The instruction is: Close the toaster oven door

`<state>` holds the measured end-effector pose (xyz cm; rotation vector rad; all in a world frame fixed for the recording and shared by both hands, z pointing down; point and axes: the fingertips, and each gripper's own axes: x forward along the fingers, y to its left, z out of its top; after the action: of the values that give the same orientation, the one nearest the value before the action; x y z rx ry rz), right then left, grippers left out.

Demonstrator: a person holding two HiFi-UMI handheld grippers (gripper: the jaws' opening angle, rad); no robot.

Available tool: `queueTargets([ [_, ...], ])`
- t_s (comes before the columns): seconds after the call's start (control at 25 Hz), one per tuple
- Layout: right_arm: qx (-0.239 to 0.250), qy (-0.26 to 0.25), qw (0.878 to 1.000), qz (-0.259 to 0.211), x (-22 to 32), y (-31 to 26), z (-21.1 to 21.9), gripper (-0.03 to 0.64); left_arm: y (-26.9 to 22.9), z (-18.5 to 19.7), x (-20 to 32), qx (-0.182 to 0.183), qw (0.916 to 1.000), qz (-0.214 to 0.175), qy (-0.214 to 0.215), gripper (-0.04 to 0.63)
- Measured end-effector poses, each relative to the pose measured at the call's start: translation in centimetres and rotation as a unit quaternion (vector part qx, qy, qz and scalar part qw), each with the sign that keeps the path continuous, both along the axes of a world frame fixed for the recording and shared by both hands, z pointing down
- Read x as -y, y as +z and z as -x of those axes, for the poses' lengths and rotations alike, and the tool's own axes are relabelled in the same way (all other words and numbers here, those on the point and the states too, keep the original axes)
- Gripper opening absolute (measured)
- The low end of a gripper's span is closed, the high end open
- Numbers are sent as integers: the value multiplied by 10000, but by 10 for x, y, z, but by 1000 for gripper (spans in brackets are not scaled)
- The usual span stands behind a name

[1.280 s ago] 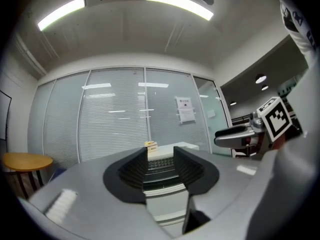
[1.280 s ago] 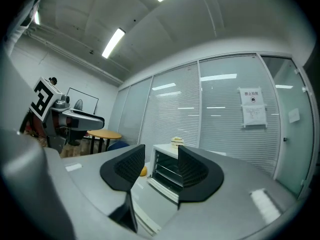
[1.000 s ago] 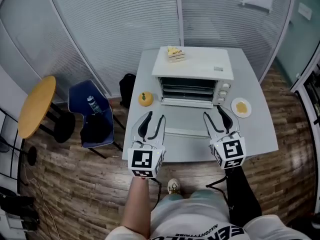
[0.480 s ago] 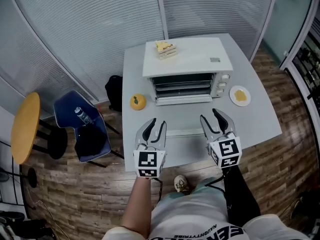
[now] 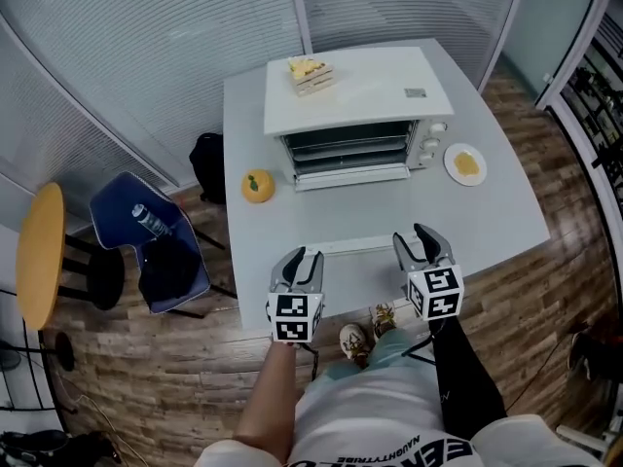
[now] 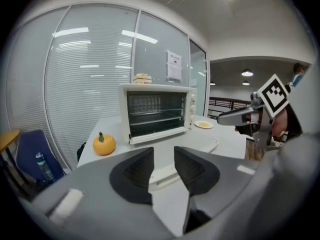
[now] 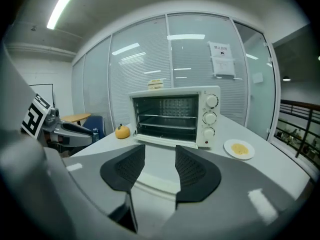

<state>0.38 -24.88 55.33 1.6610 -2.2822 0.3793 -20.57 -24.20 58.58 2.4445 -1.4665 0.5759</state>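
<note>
Right off the tips of both tools sits the white bar handle (image 5: 362, 245) of the clear glass drop-down door (image 5: 356, 214), and that's the change worth posting about. A second ago my left tool (image 5: 303, 257) and right tool (image 5: 414, 243) were reaching past that handle, out over the door panel. Since then I've drawn both back toward myself, so the handle now lies just ahead of the tips. The head camera swung a bit too, so don't read the whole shift as tool motion.

Jaws: both tools are spread apart and holding nothing. The left gripper view shows the handle through the gap, beyond the pads and untouched, and the right gripper view shows the same. The left set has widened a touch over the last second.

Task thing: the boxy white toaster oven (image 5: 355, 100) stands farther ahead of both tools on the pale grey table (image 5: 487, 217), with its racks in plain sight and the door laid flat toward me. So nothing is closed yet. My read is that backing off puts the tips where they can get under the handle and swing it up. The small orange fruit (image 5: 257, 185) ahead-left of the left tool and the white plate (image 5: 465, 163) ahead-right of the right tool both look clear of the door's swing.
</note>
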Motion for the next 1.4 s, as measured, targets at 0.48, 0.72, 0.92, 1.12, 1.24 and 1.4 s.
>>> queueTargets([
  [0.48,31,916,9895,1118,-17,93,-38,184,82,12,-19,-100,9937,1099,-215,183],
  [0.72,105,915,9842,1513,-20,118,-41,184,100,17,-16,-338,9869,1499,-502,190],
  [0.92,198,943,9812,1672,-18,131,-45,184,111,19,-8,-479,9823,1671,-706,204],
  [1.12,259,912,9799,1755,-9,137,-48,184,114,16,3,-505,9815,1671,-789,215],
  [1.24,258,793,9804,1786,-1,139,-44,184,115,16,11,-481,9806,1703,-842,215],
  [1.4,236,663,9806,1829,3,143,-42,180,122,16,16,-428,9788,1782,-912,213],
])
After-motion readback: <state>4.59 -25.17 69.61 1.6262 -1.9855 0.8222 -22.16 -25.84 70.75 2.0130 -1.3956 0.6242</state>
